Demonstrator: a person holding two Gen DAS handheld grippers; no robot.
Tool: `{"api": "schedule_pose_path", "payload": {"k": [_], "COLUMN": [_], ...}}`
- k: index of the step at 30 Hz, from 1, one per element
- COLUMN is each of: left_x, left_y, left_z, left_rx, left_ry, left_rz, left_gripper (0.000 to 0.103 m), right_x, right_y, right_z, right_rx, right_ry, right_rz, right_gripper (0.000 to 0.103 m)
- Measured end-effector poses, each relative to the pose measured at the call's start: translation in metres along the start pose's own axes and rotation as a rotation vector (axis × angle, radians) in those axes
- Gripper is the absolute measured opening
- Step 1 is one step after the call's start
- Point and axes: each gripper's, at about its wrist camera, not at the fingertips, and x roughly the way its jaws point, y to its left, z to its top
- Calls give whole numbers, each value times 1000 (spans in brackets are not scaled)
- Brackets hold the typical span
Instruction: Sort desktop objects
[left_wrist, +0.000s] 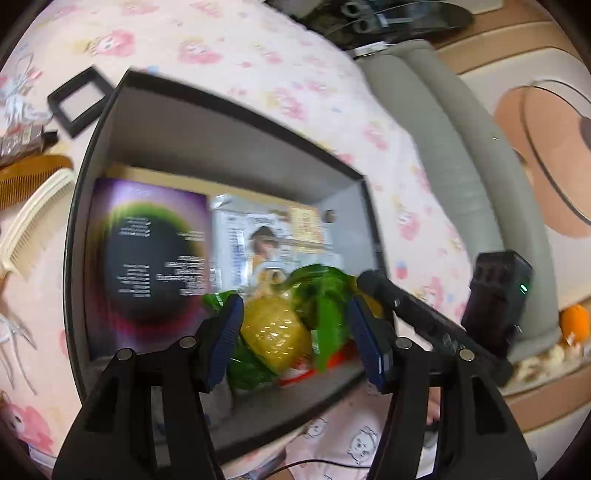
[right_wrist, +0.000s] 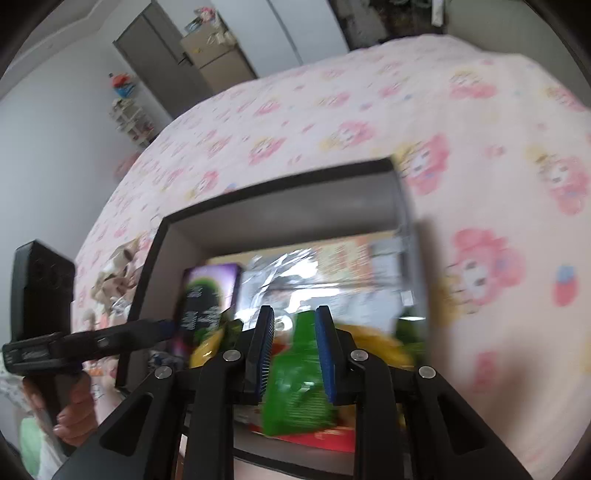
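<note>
A dark open box (left_wrist: 229, 110) lies on the pink flowered bedsheet. Inside it are a purple-and-black booklet (left_wrist: 147, 254), a clear-wrapped printed pack (left_wrist: 273, 232) and a green-and-yellow snack bag (left_wrist: 280, 328). My left gripper (left_wrist: 291, 332) is open, its jaws either side of the bag, over the box's near end. In the right wrist view my right gripper (right_wrist: 295, 350) is shut on the green edge of the snack bag (right_wrist: 299, 391), above the box (right_wrist: 273, 184). The right gripper (left_wrist: 373, 284) also shows at the bag in the left view.
Left of the box lie a black square frame (left_wrist: 79, 99), a brown comb (left_wrist: 29, 177) and a cream comb (left_wrist: 33, 225). A grey padded bed edge (left_wrist: 461, 155) runs at the right. A hand holds the left gripper's handle (right_wrist: 40, 332).
</note>
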Motion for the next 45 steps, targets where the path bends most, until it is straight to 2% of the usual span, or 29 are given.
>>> {"api": "schedule_pose_path", "payload": {"k": [3,6,10,16,22,26,28,31,32,33,36,38,39,41,45], "left_x": [17,24,32,46,47,41,43,47,48,48,48,46,46,50,48], "left_y": [4,4,7,-3,-1,-7,-7,-11,-12,-14,-21,-24,-26,-29,-32], "left_z": [0,-7,-7,-2,-2,-8,-10,-10,-10,-10,-13,-15,-16,-16,-15], "left_rx": [-15,12,12,58,20,44,57,91,94,101,122,125,125,136,141], "left_ry": [60,74,93,141,139,106,125,132,131,131,126,121,124,122,107], "left_rz": [-26,-15,3,98,120,208,178,207,216,218,221,187,173,195,198], "left_gripper": [60,66,67,67,67,67,67,66,64,55,53,54,54,54,54], "right_x": [17,21,30,43,50,48,48,51,51,50,35,20,17,16,26], "right_y": [9,19,30,35,31,32,32,31,30,29,28,29,29,27,18], "right_z": [-8,-21,-33,-32,-34,-37,-37,-37,-36,-35,-34,-30,-29,-28,-32], "right_rx": [-23,-83,-154,-155,-136,-147,-146,-135,-127,-118,-107,-107,-102,-95,-80], "right_ry": [52,75,111,119,143,142,144,153,153,149,91,37,25,22,74], "right_rz": [12,-13,-56,-75,-83,-83,-85,-74,-64,-55,-1,40,43,34,-25], "right_gripper": [21,21,21,20,20,19,19,19,18,16,13,13,13,13,13]}}
